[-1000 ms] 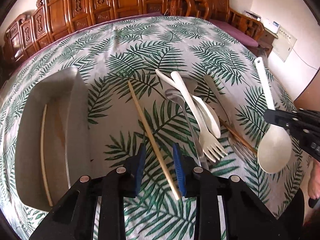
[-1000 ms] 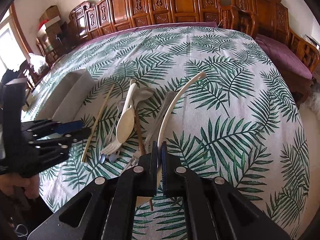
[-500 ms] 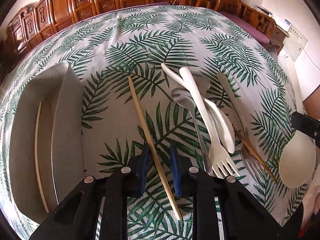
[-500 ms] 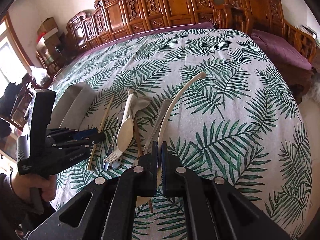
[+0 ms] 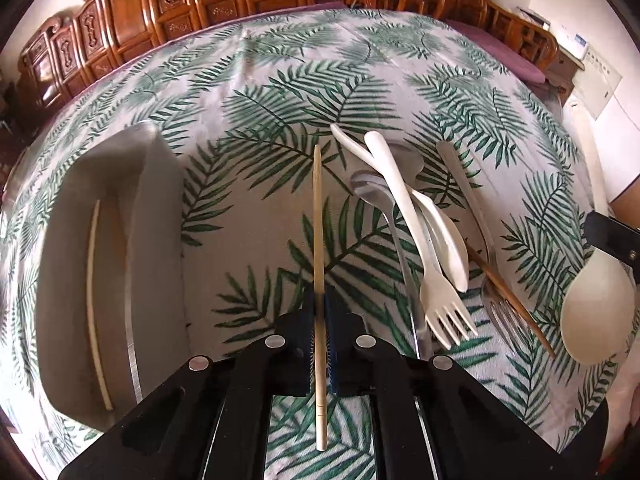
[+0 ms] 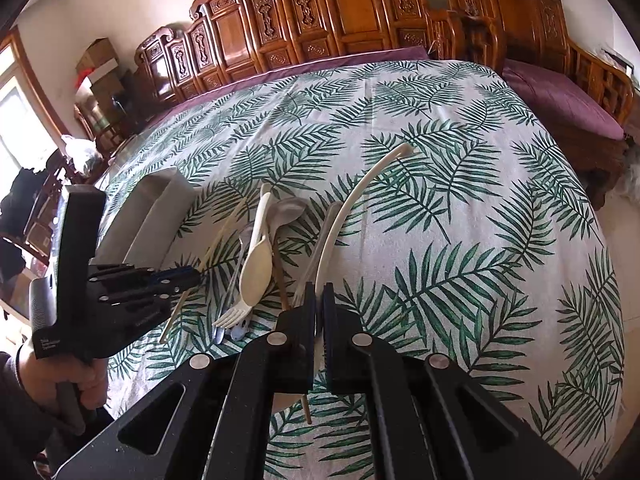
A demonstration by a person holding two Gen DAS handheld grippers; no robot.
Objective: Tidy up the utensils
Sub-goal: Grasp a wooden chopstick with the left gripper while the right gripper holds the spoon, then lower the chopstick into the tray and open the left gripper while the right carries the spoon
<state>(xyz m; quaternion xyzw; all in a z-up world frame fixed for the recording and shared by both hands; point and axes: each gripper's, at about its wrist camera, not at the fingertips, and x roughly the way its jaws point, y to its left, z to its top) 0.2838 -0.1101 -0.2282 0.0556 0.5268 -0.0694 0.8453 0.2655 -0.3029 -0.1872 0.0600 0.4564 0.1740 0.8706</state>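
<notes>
1. Leaf-print bench (image 5: 280,80), frame centre: two forks (image 5: 444,304), brown chopstick (image 5: 516,300).
2. Grey tray (image 5: 156,208), left: one chopstick.
3. Left gripper (image 5: 320,320) clamps one pale chopstick (image 5: 318,220).
4. Right gripper (image 6: 319,308) clamps one white spoon (image 6: 352,208).

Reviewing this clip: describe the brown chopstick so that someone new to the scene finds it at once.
Start at the tray on the tablecloth and go right to the utensil pile. The brown chopstick lies at the pile's right edge, crossing the metal fork. It is dark wood and lying free, unlike the pale chopstick between the left gripper's fingers.
</notes>
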